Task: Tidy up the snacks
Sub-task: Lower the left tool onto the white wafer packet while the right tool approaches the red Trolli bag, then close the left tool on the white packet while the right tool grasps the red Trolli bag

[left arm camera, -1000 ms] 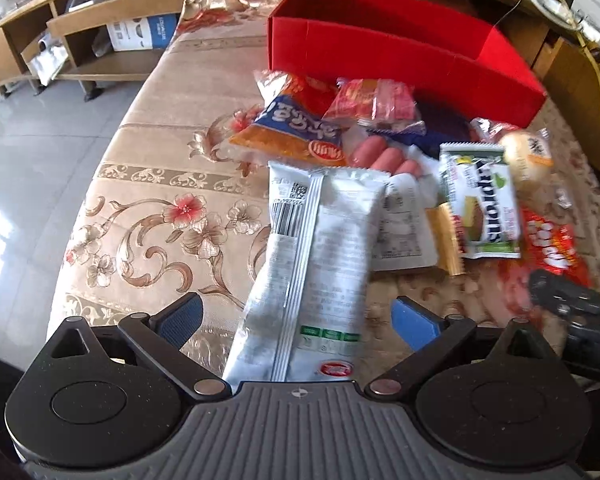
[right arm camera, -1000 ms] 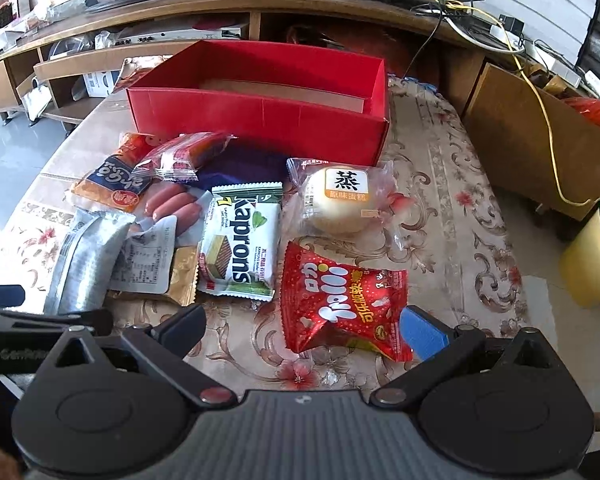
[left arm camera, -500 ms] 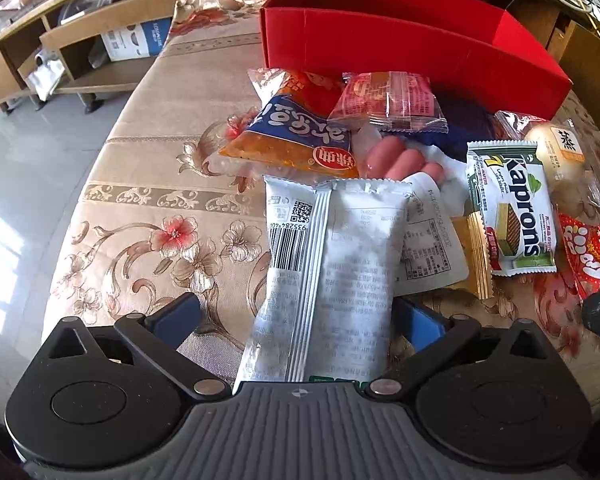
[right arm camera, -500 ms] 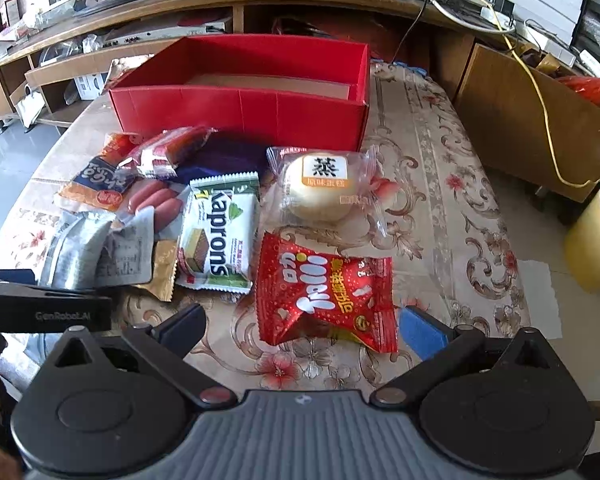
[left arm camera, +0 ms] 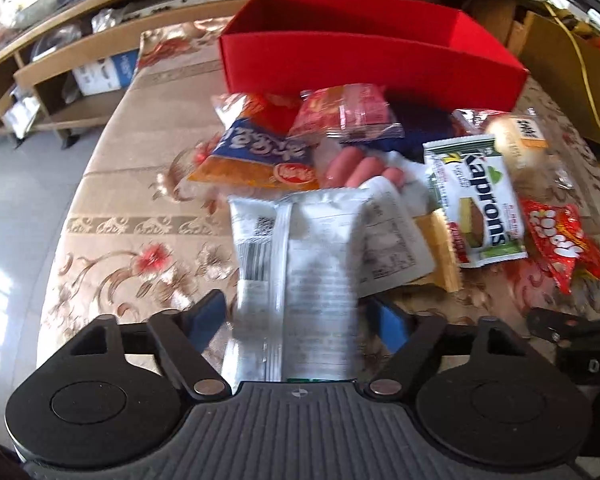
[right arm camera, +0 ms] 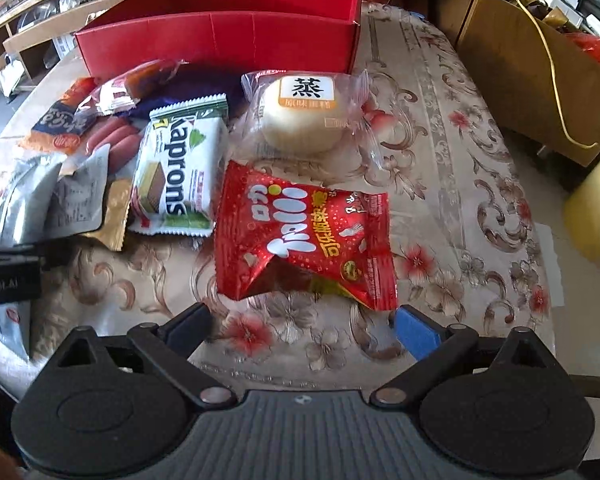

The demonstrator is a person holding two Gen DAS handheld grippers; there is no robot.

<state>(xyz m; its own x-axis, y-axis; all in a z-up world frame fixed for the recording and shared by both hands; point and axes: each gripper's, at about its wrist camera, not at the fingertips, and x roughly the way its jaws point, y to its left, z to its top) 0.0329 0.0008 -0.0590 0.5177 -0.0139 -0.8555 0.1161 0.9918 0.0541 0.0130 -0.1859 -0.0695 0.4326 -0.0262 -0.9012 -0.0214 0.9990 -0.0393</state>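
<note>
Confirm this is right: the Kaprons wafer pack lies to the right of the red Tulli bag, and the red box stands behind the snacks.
Not quite. In the right wrist view the Kaprons wafer pack lies to the left of the red Tulli bag, not its right. The red box does stand behind the snacks.

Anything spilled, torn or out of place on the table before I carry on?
Nothing spilled or visibly torn. The snacks lie in a loose, overlapping pile in front of the red box, none visibly in it. The white packet sits between the left tool jaws, which have been closing.
</note>
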